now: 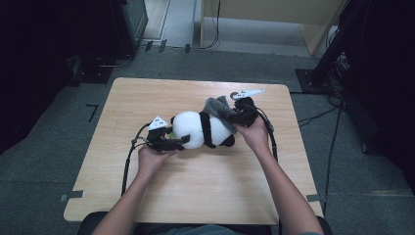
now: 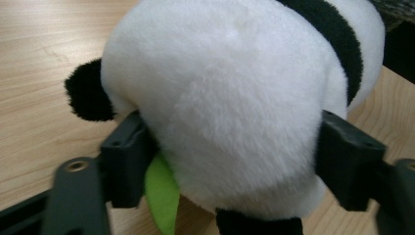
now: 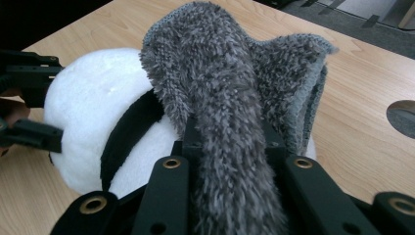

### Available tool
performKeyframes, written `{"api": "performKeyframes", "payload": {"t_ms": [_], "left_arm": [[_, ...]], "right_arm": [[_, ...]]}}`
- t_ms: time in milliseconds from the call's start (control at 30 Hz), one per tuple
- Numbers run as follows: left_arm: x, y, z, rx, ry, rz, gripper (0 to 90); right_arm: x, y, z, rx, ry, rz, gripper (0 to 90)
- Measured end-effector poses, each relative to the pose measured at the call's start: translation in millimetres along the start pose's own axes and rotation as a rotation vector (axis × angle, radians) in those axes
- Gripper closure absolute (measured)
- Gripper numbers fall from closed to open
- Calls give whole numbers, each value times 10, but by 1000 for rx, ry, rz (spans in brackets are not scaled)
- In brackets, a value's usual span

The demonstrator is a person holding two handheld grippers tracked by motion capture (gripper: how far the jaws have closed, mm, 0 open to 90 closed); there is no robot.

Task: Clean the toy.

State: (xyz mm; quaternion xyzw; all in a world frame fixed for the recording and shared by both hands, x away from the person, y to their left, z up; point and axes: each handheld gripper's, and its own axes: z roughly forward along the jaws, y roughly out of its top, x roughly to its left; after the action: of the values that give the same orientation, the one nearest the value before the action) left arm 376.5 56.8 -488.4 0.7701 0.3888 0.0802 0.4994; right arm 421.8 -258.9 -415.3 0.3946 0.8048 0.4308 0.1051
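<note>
Left gripper (image 1: 172, 142) clamped on white rump of panda plush (image 1: 203, 129), jaws pressing in from both sides, seen close in left gripper view (image 2: 230, 161) with fur bulging between them. Green leaf (image 2: 163, 196) of felt tucked just inside one jaw, under the body. Black ear-like tuft (image 2: 88, 95) sticking out beside the same jaw. Right gripper (image 1: 241, 116) closed narrow on grey shaggy cloth (image 1: 219, 107); in right gripper view (image 3: 227, 147) jaws pinching a bunched fold of cloth (image 3: 220, 88), rest of it draped up over panda (image 3: 93, 117) and falling toward the far side. Black band (image 3: 127, 132) across white body visible under the cloth edge. Panda lying on its side near middle of wooden table (image 1: 195, 186), between the two grippers, cloth end toward the right hand (image 1: 254, 133), rump toward the left hand (image 1: 150, 159). Cables trailing from both grippers back along table toward the near edge. Grey floor around table, black stand (image 1: 333, 54) at right rear, dark cabinet (image 1: 129, 24) at left rear.
</note>
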Motion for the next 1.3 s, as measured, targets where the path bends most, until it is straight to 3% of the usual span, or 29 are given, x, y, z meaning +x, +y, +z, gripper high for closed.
{"api": "performKeyframes", "payload": {"t_ms": [133, 167, 233, 300, 533, 600, 767, 967, 1133, 1233, 1300], "left_arm": [[-8, 15, -36, 8, -7, 0, 444], [-5, 16, -40, 9, -9, 4, 473], [20, 14, -53, 11, -22, -11, 511], [41, 10, -64, 7, -31, -19, 516], [49, 16, -115, 3, -55, 9, 520], [57, 17, -134, 1, -61, 18, 520], [60, 18, -154, 3, -64, 24, 518], [67, 16, -156, 0, -63, 8, 512], [57, 19, -162, 10, -56, 7, 505], [63, 16, -152, 20, -48, -11, 496], [60, 18, -152, 25, -43, -10, 494]], "right_arm": [[24, 24, -22, 19, -16, -15, 762], [74, 52, -44, 28, -55, -55, 767], [151, 155, -72, 38, -87, -58, 768], [200, 250, -97, 27, -78, -69, 767], [363, 595, -47, 5, -9, -90, 752], [410, 670, 30, 2, 11, -102, 748], [555, 834, 313, 53, 34, -131, 749], [653, 908, 667, 63, 74, -161, 751], [618, 858, 906, 107, 112, -137, 751], [599, 802, 1026, 167, 107, -127, 751], [561, 788, 1050, 177, 120, -97, 752]]}}
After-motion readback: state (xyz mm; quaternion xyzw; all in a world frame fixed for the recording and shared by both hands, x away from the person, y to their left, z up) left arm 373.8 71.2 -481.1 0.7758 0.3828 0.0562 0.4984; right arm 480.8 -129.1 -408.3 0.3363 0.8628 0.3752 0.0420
